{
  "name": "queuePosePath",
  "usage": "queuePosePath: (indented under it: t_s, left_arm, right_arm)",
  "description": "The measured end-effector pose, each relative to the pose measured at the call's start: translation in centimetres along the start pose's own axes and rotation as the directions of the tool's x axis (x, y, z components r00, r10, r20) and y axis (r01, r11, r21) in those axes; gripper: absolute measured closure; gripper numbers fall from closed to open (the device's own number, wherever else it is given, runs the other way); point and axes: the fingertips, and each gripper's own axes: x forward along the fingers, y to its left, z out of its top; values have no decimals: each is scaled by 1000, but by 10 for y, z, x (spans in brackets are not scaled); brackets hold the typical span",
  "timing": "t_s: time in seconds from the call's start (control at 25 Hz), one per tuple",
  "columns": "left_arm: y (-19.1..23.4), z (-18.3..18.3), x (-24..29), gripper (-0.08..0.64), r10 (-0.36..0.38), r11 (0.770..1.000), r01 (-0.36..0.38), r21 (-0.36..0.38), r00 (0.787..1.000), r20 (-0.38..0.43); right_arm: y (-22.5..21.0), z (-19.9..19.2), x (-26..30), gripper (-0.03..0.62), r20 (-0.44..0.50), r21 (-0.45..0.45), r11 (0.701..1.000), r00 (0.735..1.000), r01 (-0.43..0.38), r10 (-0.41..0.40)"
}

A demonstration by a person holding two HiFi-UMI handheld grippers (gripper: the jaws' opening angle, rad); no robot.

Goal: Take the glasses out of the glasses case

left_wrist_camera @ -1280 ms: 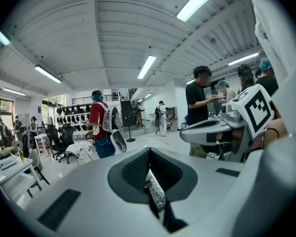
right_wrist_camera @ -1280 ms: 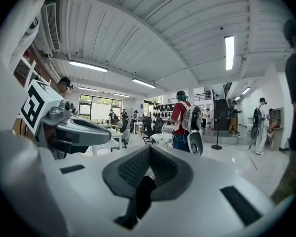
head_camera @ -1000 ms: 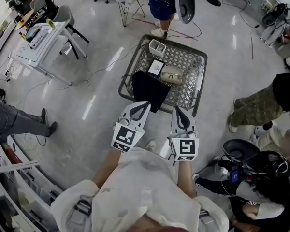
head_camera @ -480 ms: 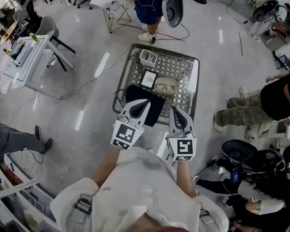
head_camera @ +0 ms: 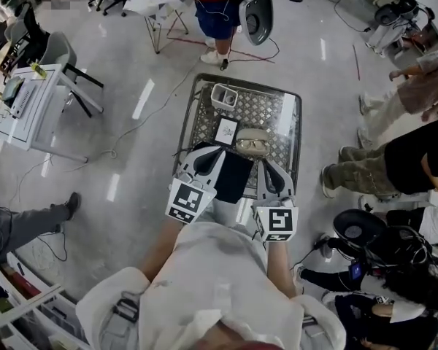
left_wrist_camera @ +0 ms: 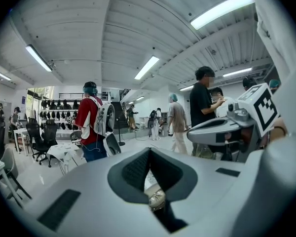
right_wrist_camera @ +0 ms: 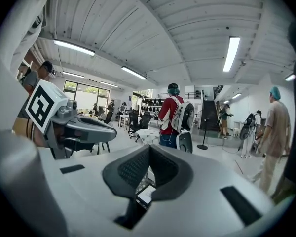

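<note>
A beige glasses case (head_camera: 252, 140) lies shut on a metal mesh table (head_camera: 288, 115), beside a black-framed card (head_camera: 227, 130) and a small white basket (head_camera: 224, 95). A black cloth (head_camera: 233, 177) covers the table's near side. My left gripper (head_camera: 202, 159) hovers over the cloth's left edge, jaws shut and empty. My right gripper (head_camera: 274, 175) hangs over the near right edge, also shut and empty. In the left gripper view the case (left_wrist_camera: 156, 199) shows below the closed jaws of the left gripper (left_wrist_camera: 149, 152). Beneath the right gripper (right_wrist_camera: 150, 149), the right gripper view shows the card (right_wrist_camera: 145, 194).
A person in a red top with a white backpack (head_camera: 257, 13) stands beyond the table's far end. Another person in camouflage trousers (head_camera: 361, 168) stands close on the right. A black chair (head_camera: 361, 228) is at the lower right, a white desk (head_camera: 29, 97) at the left. Cables trail over the floor.
The table has come closer. Both grippers have moved forward from short of its near edge to above it, over the black cloth. The jaws stay shut.
</note>
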Motion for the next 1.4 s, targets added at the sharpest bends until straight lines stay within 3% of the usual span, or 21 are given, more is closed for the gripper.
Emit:
queuePosePath:
  t_s: [0.48,1.0,1.4]
  left_arm:
    - [31,-15,34,548,-27,998,25,-51,999,-21]
    - [46,-1,101,548,70,997,-72,-36,996,-63]
    - [46,-8,164,548,87,995,-91,-35,990,-111]
  right_arm:
    - [-16,-15,31,586,-75,0,999,997,33,-33]
    - [-77,-12,98,586,-25,37,996,996,-84,85]
    - [-124,-50,130,586,-92,97,987,986,-127,136]
